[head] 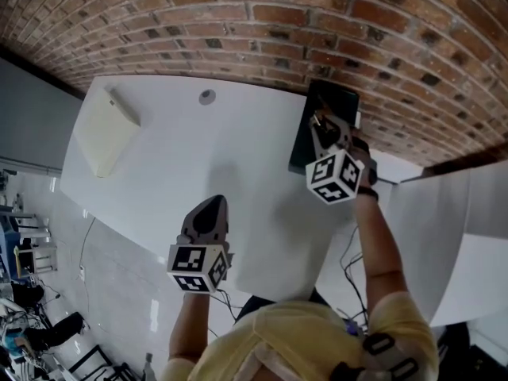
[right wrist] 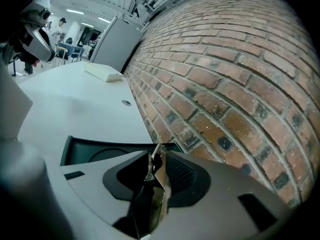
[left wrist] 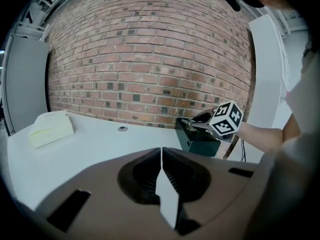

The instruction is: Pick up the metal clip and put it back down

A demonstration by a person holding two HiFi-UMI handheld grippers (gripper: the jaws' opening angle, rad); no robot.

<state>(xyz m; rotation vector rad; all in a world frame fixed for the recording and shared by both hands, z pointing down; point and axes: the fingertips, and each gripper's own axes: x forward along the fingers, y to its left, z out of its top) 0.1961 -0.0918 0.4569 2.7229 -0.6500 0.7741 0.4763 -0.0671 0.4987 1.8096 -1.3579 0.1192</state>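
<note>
My right tongs (right wrist: 157, 153) grip the metal clip (right wrist: 155, 180) over the dark tray (right wrist: 92, 151) at the far right corner of the desk (head: 182, 157); my left tongs (left wrist: 161, 153) sit closed, empty

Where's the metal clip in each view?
Head view: upper right, metal clip in the right gripper, over the dark box.
Left gripper view: right of centre, at the box's top edge.
Right gripper view: bottom centre, pinched between the fingers.
Shared landmark: the round plug in the white table, seen in all three.
</note>
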